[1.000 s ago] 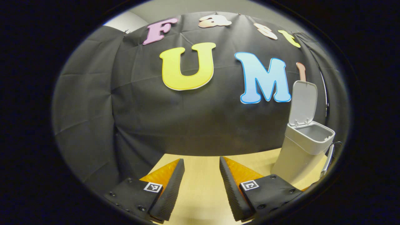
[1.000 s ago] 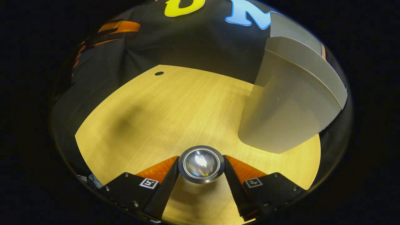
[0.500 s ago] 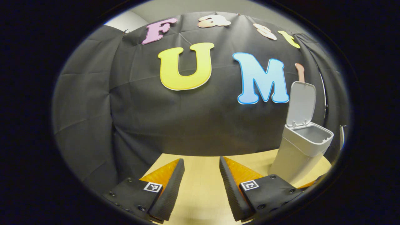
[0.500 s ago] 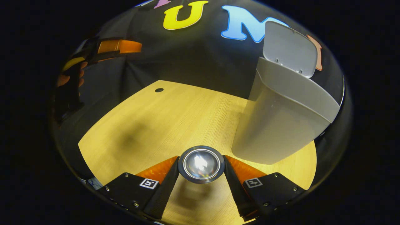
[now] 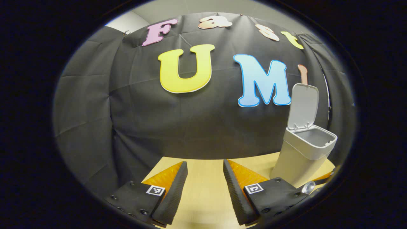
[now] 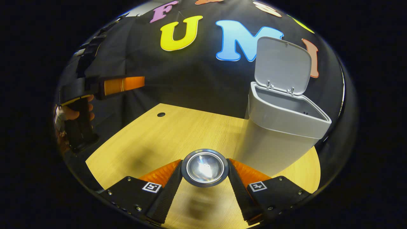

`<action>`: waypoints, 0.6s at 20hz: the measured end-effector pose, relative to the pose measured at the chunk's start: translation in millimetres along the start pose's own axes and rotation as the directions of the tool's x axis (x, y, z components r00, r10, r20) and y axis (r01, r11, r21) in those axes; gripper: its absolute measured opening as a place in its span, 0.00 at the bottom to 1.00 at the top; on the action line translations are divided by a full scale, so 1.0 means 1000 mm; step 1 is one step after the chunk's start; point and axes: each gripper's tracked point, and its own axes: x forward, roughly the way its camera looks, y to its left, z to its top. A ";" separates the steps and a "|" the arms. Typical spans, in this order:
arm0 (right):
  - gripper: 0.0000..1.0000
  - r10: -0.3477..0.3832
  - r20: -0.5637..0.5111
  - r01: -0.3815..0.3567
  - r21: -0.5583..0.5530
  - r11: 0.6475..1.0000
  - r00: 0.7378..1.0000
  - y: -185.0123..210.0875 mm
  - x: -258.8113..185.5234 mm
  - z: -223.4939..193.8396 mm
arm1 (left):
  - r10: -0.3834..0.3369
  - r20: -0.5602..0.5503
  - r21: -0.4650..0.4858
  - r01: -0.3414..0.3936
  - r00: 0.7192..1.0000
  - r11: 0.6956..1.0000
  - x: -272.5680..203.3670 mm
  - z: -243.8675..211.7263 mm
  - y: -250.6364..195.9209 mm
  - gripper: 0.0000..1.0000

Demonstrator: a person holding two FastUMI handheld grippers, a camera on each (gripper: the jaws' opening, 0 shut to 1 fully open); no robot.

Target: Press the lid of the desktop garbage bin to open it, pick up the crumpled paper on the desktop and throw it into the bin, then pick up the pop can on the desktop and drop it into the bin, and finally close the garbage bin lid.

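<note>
Right gripper [image 6: 205, 187] clamps one pop can [image 6: 205, 167], both fingers pressing its sides, the can's long axis running forward along the fingers so its concave end faces the camera. One garbage bin [image 6: 279, 133], lid [image 6: 283, 65] raised upright, stands at 2 o'clock from the can (mouth above the can's level). Left gripper [image 5: 205, 190] is parted and empty, the bin at its 2 o'clock; the right one is the nearer. One desktop [image 6: 152, 140].

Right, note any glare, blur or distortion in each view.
Right gripper view: a bright glare spot on the shiny metal end of the pop can held between the fingers, and a smeared shadow on the wooden table beneath. Left gripper view: sharp, but fisheye bends the grey plastic bin sideways.
</note>
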 end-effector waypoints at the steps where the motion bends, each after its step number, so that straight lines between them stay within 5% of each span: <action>1: 0.84 -0.004 0.011 0.003 0.013 1.000 1.000 -0.002 -0.003 0.005 | -0.002 -0.001 0.001 0.002 1.000 1.000 0.000 0.000 0.000 0.79; 12: 0.84 -0.075 0.218 0.067 0.045 0.997 0.973 -0.036 -0.048 0.098 | -0.045 -0.010 -0.002 0.045 0.999 0.999 0.011 -0.003 -0.031 0.76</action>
